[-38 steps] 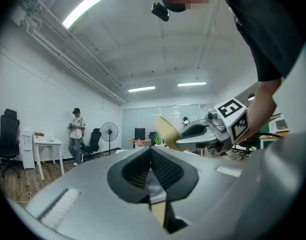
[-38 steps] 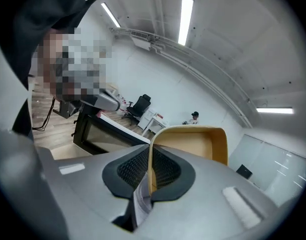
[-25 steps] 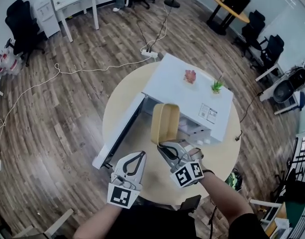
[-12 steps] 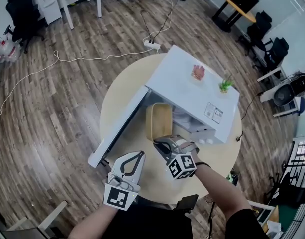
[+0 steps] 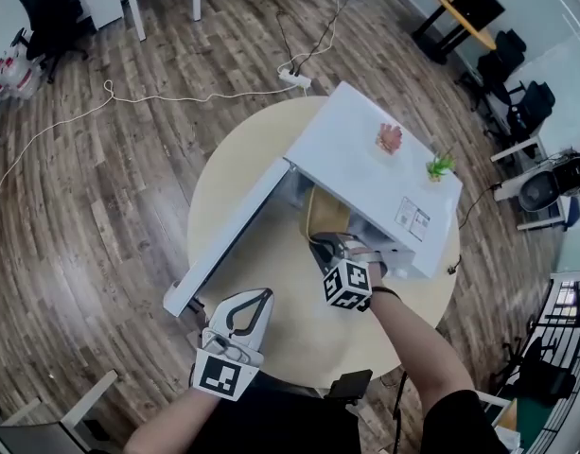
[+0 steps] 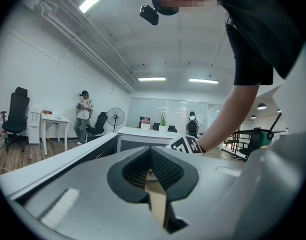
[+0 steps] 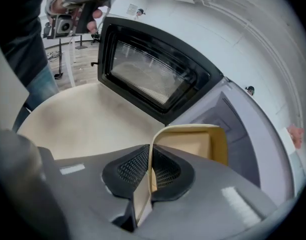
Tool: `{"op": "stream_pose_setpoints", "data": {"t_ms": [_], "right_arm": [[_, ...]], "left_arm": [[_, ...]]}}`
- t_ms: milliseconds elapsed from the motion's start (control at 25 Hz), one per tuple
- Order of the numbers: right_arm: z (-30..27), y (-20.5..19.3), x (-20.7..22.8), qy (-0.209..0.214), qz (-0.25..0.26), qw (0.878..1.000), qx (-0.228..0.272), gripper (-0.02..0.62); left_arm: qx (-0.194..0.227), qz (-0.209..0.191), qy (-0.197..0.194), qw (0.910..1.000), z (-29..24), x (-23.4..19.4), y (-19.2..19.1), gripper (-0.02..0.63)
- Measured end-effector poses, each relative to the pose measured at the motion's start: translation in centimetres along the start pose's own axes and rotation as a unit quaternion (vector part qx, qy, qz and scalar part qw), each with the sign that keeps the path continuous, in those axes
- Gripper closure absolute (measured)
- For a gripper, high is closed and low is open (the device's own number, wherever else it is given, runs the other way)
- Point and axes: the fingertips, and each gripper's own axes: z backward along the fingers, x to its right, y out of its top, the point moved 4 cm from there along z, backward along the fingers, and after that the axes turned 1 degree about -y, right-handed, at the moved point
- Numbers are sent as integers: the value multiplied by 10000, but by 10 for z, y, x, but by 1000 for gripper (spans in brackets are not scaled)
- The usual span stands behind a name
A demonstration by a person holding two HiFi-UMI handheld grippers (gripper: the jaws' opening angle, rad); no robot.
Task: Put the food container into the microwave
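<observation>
The tan food container (image 5: 325,214) sits partly inside the open front of the white microwave (image 5: 379,164), and its far end is hidden under the microwave's top. My right gripper (image 5: 333,246) is shut on the container's near wall. In the right gripper view the thin wall of the container (image 7: 192,143) runs between the pads of the right gripper (image 7: 150,168), and the grey cavity (image 7: 242,134) lies just beyond it. The microwave door (image 5: 235,239) hangs open to the left. My left gripper (image 5: 261,297) rests shut and empty near the table's front edge.
The round beige table (image 5: 242,173) carries the microwave. A small green plant (image 5: 439,165) and a pink ornament (image 5: 389,138) stand on the microwave. A power strip (image 5: 295,77) and a white cable lie on the wooden floor. A person (image 6: 84,115) stands far off by a desk.
My right gripper has carried the container forward and to the right, from in front of the microwave into its opening. The left gripper has stayed in place.
</observation>
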Motion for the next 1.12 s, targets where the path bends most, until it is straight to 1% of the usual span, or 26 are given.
{"op": "stream_pose_setpoints", "data": {"t_ms": [40, 120, 160, 240, 360, 560, 720, 880, 1120], "right_arm": [[-4, -5, 5, -59, -90, 9999, -131, 575], [-10, -15, 13, -155, -238, 9990, -357, 575], [-13, -18, 17, -191, -280, 9985, -436, 575], [-16, -23, 22, -253, -303, 9977, -557, 575], [-23, -29, 32, -389, -326, 9956, -785, 575], [-36, -37, 44, -710, -385, 9905, -1115, 575], [-43, -39, 55, -894, -516, 9871, -1226, 575], [-49, -43, 64, -1011, -637, 9841, -1314, 575], [-58, -46, 74, -1210, -812, 9800, -1356, 575]], "left_arm": [[111, -153, -23, 9998, 0, -1, 3, 606], [466, -703, -126, 9964, -2, -4, 15, 606], [479, -737, -119, 9961, -2, -5, 15, 606], [313, -505, -34, 9982, 1, -6, 10, 606], [464, -771, -68, 9959, 1, -10, 15, 606], [432, -745, -22, 9963, 2, -12, 10, 606], [387, -658, 31, 9971, 3, -15, 7, 606], [387, -678, 27, 9969, 3, -16, 5, 606], [310, -557, 25, 9980, 4, -16, -1, 606]]}}
